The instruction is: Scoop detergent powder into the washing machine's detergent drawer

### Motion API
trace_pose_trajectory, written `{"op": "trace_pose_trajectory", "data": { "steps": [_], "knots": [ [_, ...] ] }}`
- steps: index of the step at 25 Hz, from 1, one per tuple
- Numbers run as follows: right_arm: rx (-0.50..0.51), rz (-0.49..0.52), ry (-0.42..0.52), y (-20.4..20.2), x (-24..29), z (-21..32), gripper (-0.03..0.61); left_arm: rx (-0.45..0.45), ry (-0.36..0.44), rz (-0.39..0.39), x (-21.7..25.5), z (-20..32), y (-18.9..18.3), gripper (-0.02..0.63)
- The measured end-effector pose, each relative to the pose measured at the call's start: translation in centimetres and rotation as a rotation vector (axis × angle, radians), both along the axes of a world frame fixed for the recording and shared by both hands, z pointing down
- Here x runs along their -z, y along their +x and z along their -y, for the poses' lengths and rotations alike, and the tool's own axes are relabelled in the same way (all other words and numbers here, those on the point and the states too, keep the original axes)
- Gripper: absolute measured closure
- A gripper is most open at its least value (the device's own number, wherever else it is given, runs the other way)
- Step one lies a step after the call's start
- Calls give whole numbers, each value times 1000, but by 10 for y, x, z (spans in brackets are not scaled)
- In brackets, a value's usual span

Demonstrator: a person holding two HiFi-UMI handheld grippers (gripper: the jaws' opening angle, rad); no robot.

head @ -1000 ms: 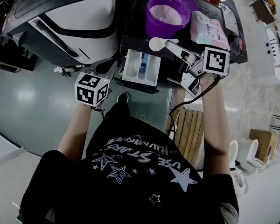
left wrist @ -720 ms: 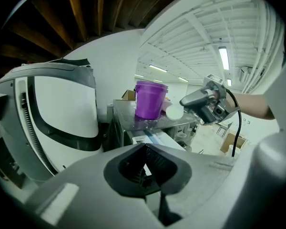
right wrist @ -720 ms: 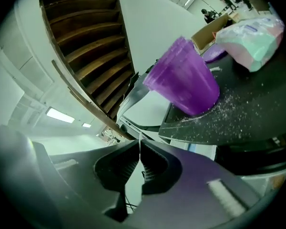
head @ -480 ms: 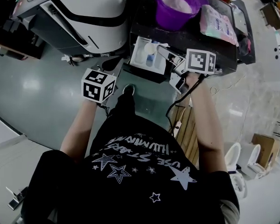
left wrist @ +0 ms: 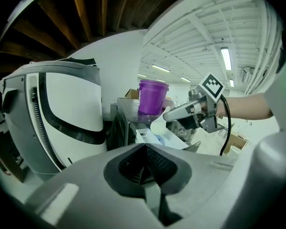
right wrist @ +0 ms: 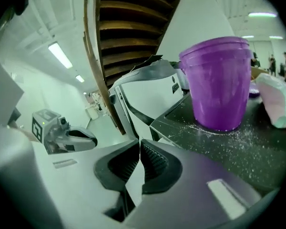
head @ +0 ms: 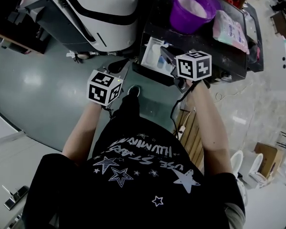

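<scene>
With the scoop (left wrist: 160, 123) pinched in its jaws, the right gripper (right wrist: 139, 147) has carried it from the tub (right wrist: 219, 89) to over the drawer (left wrist: 172, 138), ahead of the left gripper (left wrist: 144, 150) with its empty, pressed-together jaws; tipping likely follows.

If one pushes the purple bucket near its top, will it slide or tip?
Probably slide: the bucket looks wide, and the powder inside should weigh it down. Spilled grains around it may ease sliding.

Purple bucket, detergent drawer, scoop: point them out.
purple bucket (right wrist: 219, 89), right gripper view, side wall.
detergent drawer (head: 149, 57), head view, white left compartment.
scoop (left wrist: 158, 122), left gripper view, bowl.
</scene>
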State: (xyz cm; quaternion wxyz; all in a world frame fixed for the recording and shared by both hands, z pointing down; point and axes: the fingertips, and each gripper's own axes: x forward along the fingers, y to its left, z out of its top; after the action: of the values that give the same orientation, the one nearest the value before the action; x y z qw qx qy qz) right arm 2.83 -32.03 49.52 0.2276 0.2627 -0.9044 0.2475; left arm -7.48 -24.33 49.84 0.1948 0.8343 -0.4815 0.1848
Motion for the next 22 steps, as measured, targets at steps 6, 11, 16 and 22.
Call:
{"op": "trace_pose_trajectory", "data": {
  "steps": [6,11,16,22],
  "knots": [
    [99,-171,127,-9,-18,3,545,15,-10,-11,-5,-3,-8,612],
    [177,-273,228,-14,-25,2,545,29,-21,-15,-10,-4,-17,612],
    [260,-354,308,-18,-32,-3,545,32,-26,-19,-13,-3,-17,612],
    [390,-491,464,-22,-38,-10,545,30,-31,-20,-14,-5,-15,612]
  ]
}}
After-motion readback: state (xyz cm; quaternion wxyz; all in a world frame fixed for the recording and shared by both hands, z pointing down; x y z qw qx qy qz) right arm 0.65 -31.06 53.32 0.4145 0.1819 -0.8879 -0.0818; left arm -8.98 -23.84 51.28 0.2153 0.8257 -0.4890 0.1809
